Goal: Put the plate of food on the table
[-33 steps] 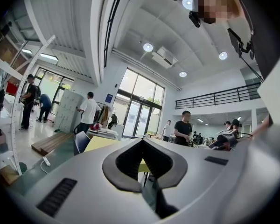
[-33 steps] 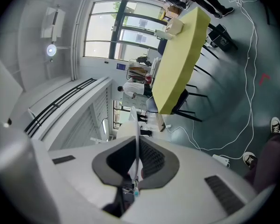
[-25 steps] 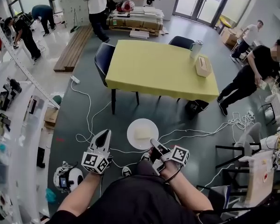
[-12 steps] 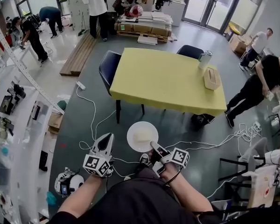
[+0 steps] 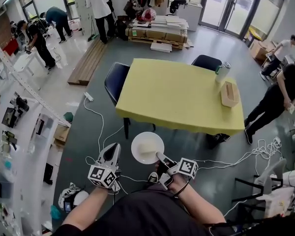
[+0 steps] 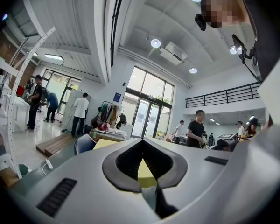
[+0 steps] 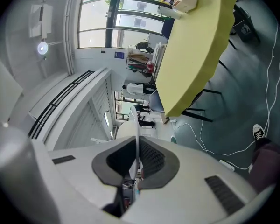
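Pinches plate (image 5: 147,147) of food by near rim with right hand-held gripper (image 5: 161,156), over floor, short of yellow worktop (image 5: 179,95). Holds left hand-held gripper (image 5: 114,147) pressed together, empty. Chair (image 5: 115,80) and cables (image 5: 96,117) ahead. Nearer worktop than a second ago.

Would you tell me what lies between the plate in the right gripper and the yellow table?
In the head view, only bare grey floor separates the plate, held by the right gripper, from the table.
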The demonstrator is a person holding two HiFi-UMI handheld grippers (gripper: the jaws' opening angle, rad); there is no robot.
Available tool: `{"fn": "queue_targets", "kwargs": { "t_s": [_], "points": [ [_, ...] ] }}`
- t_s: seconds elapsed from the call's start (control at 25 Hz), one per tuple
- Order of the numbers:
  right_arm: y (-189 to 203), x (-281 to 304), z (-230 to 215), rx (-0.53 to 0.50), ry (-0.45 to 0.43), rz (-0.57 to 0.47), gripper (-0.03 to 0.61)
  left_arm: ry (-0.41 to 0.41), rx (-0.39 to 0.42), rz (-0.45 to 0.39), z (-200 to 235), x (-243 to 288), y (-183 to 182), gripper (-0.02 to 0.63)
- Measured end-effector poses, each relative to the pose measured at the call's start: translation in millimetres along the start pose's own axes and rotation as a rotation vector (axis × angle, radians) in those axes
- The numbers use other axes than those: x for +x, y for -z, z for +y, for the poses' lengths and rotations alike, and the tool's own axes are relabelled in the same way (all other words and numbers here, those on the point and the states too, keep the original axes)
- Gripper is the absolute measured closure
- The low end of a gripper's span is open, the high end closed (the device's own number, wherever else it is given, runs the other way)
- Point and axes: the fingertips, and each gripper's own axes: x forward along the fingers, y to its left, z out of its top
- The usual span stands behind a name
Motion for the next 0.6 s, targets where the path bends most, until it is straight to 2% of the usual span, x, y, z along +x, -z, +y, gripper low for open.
{"fn": "queue_targets", "kwargs": {
  "t_s": [0.28, 0.6],
  "points": [
    [-42.9, 21.6, -2.3, 0.002, 0.013, 0.064, 0.557, -0.053, 0.001, -0.019, 6.0, 46.0, -10.1, 0.606],
    [-72.0, 51.0, -1.6, -0.017, -0.011, 0.107, 0.557, -0.103, 0.006, -0.033, 23.0, 67.6, -16.6, 0.606]
  ]
}}
